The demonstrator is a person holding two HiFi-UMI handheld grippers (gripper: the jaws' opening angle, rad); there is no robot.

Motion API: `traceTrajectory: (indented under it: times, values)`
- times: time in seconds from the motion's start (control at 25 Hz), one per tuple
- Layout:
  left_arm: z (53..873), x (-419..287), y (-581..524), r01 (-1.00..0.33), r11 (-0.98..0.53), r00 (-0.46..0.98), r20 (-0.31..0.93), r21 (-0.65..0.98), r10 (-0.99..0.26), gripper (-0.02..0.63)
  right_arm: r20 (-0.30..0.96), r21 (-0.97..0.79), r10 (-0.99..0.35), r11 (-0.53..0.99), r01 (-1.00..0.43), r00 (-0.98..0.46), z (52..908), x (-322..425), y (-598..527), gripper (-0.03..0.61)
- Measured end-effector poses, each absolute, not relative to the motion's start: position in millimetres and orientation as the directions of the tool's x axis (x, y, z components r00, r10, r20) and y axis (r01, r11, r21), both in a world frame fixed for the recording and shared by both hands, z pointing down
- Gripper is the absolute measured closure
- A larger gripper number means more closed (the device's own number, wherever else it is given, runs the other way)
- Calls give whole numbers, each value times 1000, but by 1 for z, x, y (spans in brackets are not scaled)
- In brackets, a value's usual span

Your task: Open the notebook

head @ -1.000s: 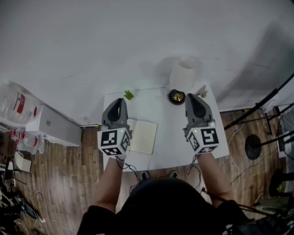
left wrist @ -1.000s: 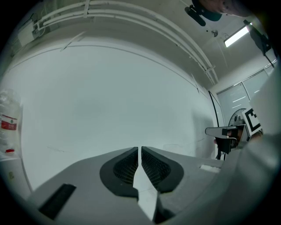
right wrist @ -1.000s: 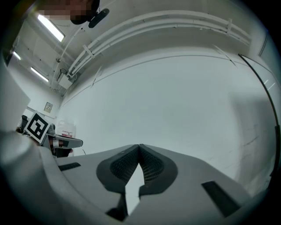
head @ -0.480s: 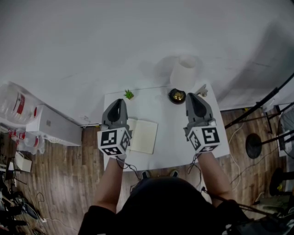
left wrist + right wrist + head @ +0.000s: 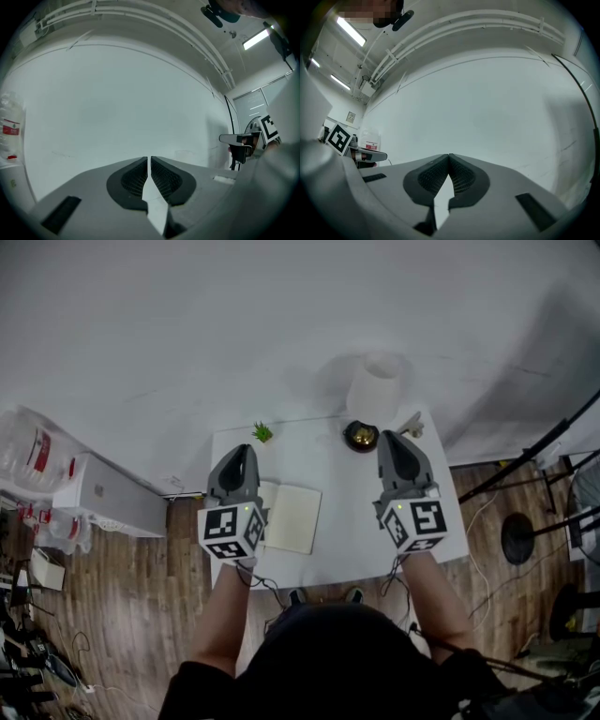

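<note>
A cream notebook [image 5: 294, 518] lies flat on the small white table [image 5: 347, 521] in the head view; its left edge is hidden behind my left gripper. Both grippers are held up above the table and point level at the white wall. My left gripper [image 5: 242, 448] hangs over the table's left side, its pads [image 5: 138, 174] drawn together with only a thin slit and nothing between them. The right gripper [image 5: 389, 437] hangs over the right side, its pads [image 5: 459, 176] meeting at the tips and holding nothing. Neither gripper view shows the notebook.
At the table's back edge stand a small green plant [image 5: 262, 433], a dark round dish with a gold object [image 5: 361, 437] and a white lamp shade [image 5: 375, 390]. A white box [image 5: 112, 495] and plastic bags [image 5: 33, 460] sit on the floor at left, black stands [image 5: 525, 535] at right.
</note>
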State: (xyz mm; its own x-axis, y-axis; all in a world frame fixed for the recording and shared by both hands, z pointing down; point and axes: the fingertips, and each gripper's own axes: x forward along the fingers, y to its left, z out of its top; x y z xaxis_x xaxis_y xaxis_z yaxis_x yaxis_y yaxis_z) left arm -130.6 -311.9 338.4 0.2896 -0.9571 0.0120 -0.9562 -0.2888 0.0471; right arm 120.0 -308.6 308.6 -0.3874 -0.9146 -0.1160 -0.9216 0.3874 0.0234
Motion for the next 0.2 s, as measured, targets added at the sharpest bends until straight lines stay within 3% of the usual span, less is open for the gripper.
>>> traceTrajectory:
  times: [0.2]
  values:
    - [335, -131, -309, -957, -287, 288, 8, 46, -958, 591, -121, 32, -911, 393, -919, -394, 304, 118, -307, 577]
